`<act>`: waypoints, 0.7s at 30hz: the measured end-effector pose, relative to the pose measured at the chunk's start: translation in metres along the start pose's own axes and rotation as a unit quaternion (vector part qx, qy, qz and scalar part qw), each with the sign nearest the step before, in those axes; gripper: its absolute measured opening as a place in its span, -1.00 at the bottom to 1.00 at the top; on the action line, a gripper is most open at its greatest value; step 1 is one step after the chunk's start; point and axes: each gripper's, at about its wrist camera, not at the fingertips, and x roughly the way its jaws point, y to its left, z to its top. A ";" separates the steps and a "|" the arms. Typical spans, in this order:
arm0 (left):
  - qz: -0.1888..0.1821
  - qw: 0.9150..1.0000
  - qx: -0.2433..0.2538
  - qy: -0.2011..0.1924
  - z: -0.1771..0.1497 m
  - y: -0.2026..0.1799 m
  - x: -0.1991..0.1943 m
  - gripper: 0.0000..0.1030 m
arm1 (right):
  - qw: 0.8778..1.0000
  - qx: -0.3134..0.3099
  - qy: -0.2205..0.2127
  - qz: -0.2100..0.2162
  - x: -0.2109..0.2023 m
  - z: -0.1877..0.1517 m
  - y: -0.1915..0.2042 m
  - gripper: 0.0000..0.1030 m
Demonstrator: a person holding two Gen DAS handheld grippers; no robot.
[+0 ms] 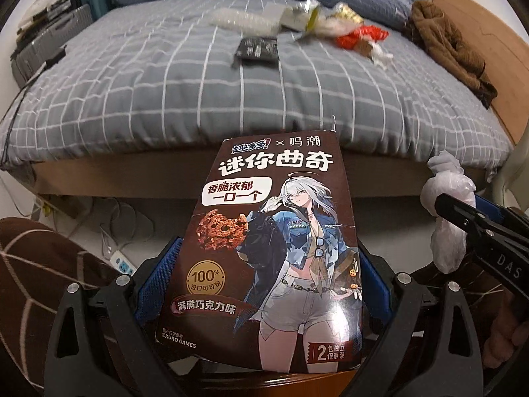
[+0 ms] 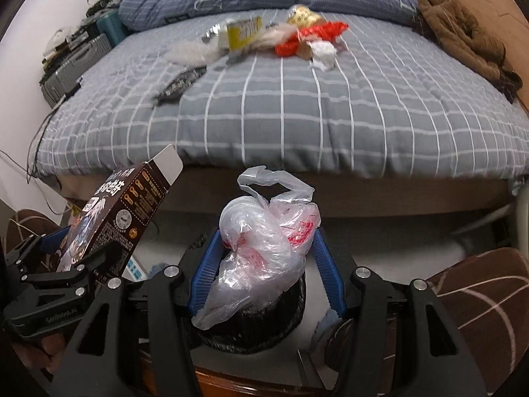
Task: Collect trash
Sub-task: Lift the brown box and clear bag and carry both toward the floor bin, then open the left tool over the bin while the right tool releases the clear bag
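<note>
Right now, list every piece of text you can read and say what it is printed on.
Cookie box: "迷你曲奇"
Same box: "香脆浓郁 一口一个"
Same box: "100%"
Same box: "满满巧克力味"
Same box: "©KURO GAMES"
Right tool, on its arm: "DAS"
Left tool, on its body: "GenRobot.AI"
Plastic bag: red print, unreadable.
Wrappers on bed: blurred.

Brown cookie box (image 1: pixel 274 251) upright (flap open), knotted clear plastic bag (image 2: pixel 264 241), wrappers (image 2: pixel 297 38) on bed
</note>
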 end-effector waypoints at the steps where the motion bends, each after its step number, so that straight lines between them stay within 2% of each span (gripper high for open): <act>1: 0.001 1.000 0.002 0.002 -0.002 -0.001 0.002 0.80 | 1.000 0.001 0.004 -0.001 0.002 -0.002 -0.001 0.05; 11: -0.001 0.999 0.015 0.046 -0.007 -0.011 0.043 0.80 | 0.998 0.007 0.055 -0.019 0.048 -0.021 -0.013 0.05; 21: 0.006 0.995 0.032 0.099 0.002 -0.019 0.080 0.80 | 0.994 0.033 0.093 -0.038 0.078 -0.029 -0.036 0.05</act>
